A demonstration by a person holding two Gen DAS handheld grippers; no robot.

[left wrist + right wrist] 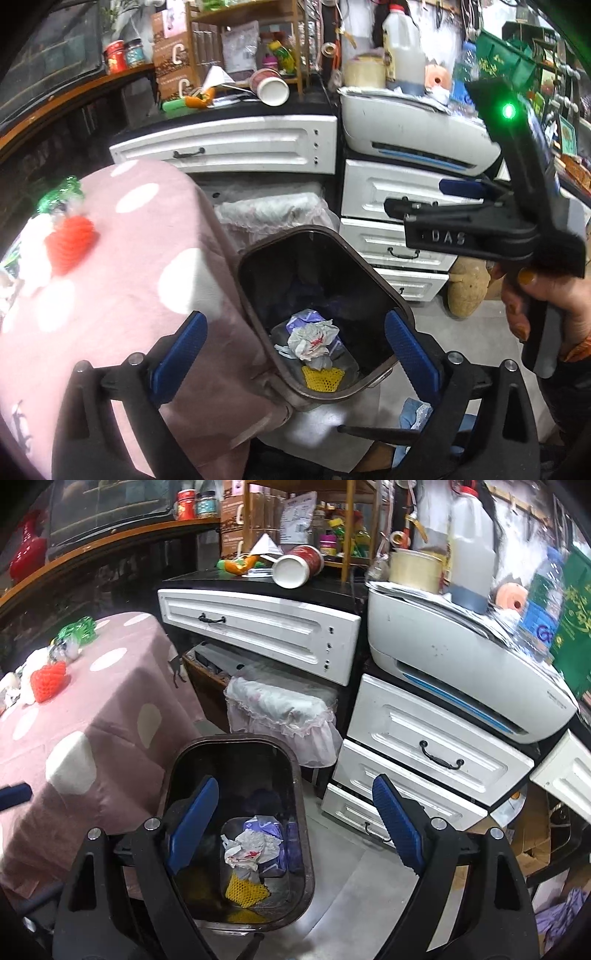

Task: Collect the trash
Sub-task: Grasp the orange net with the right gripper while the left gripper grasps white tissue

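A dark brown trash bin (pixel 258 254) (pixel 301 812) stands on the floor beside the table. In it lie crumpled white paper (pixel 312 339) (pixel 245 851), yellow foam netting (pixel 323 378) (pixel 245 888) and a purple wrapper (pixel 273 834). My left gripper (pixel 293 354) is open and empty above the bin. My right gripper (pixel 295 825) is open and empty above the bin too; it also shows in the left wrist view (pixel 424 199). On the pink dotted tablecloth (pixel 122 280) (pixel 110 709) lie red foam netting (pixel 70 243) (pixel 48 681), a green wrapper (pixel 59 195) (pixel 77 629) and white scraps (pixel 26 668).
White drawers (pixel 236 144) (pixel 424 746) stand behind the bin, with a printer (pixel 461 664) on top. A tipped paper cup (pixel 269 86) (pixel 299 570), a jug (pixel 469 550) and clutter sit on the black counter. A lace-covered box (pixel 280 709) sits behind the bin. Cardboard (pixel 532 842) lies at right.
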